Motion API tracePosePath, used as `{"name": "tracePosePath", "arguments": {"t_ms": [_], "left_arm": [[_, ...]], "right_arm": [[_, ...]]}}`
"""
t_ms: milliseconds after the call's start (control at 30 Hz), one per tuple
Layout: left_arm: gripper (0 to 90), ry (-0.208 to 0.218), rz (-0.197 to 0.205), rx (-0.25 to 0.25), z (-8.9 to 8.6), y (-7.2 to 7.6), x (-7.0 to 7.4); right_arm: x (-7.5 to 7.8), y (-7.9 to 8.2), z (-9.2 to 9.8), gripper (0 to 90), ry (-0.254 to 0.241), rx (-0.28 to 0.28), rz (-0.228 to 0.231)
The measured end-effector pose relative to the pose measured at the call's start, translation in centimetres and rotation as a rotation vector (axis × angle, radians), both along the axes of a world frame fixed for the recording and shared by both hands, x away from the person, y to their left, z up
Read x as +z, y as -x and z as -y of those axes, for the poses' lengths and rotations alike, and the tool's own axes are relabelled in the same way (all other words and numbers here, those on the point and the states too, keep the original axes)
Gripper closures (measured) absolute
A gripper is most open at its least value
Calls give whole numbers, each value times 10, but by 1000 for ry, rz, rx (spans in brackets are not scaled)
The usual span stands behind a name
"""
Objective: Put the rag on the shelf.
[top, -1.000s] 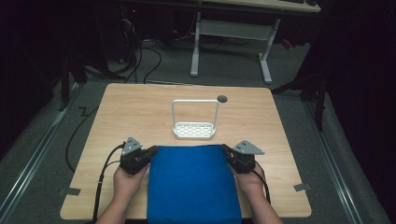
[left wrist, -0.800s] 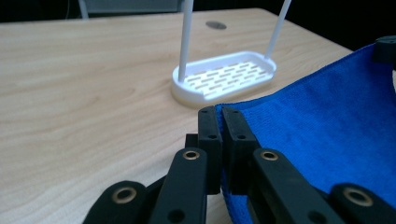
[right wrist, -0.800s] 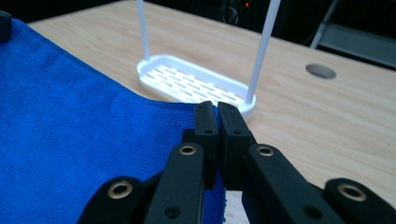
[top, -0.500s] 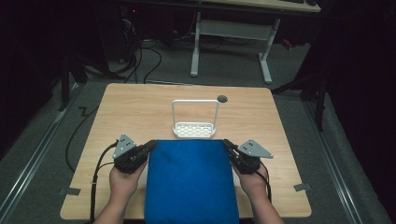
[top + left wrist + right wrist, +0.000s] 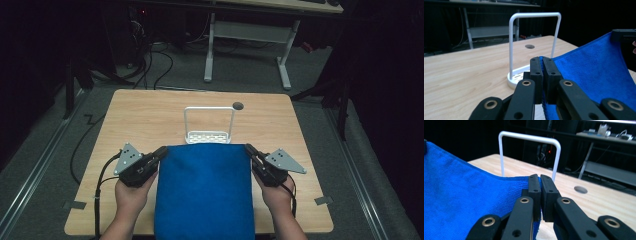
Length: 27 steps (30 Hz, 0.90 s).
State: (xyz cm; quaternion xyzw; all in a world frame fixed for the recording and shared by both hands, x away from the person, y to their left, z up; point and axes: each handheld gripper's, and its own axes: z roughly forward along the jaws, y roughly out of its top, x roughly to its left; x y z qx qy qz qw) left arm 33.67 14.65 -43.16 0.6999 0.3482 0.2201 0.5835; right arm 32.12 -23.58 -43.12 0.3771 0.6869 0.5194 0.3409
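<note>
Blue cloth [image 5: 205, 192] is pinched at both far corners and held stretched over the table's [image 5: 150, 120] near half, its far edge just short of the white rack [image 5: 209, 125]. Near end hangs off the table edge towards the person.

Left gripper [image 5: 161, 152]: jaws clamped on the left corner, seen closed on the fabric in the left gripper view [image 5: 542, 75]. Right gripper [image 5: 248, 150]: same on the right corner, jaws tight on the hem in the right gripper view [image 5: 538, 195].

Step looks like carrying the cloth forward to hang it over the rack's top bar [image 5: 535, 15]. To do it well:
- keep both corners level and the edge taut, so it doesn't sag into the uprights
- lift the edge above the bar before going forward; the rack looks light and could tip if bumped
- centre the cloth; it's wider than the bar, so expect overhang on both sides
- don't ease either grip until fabric hangs on both sides of the bar

Count: one cloth, one rack, two grippers, one table, one round hole [image 5: 238, 105] in the tabletop behind the rack.
</note>
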Motion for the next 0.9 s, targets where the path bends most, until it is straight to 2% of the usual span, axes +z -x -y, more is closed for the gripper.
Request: {"name": "tracePosePath", "arguments": {"t_ms": [333, 500, 567, 800, 900], "left_arm": [[877, 14, 44, -8, 2, 2, 21], [878, 23, 81, -2, 2, -1, 40], [879, 19, 98, 1, 2, -3, 47], [879, 18, 150, 25, -1, -10, 72], [880, 29, 159, 34, -4, -16, 81]], "right_arm": [[27, 11, -3, 883, -28, 5, 87], [46, 14, -2, 884, -63, 5, 136], [57, 14, -3, 884, -60, 5, 161], [82, 7, -4, 885, -67, 1, 203], [89, 4, -4, 885, -68, 1, 216]]}}
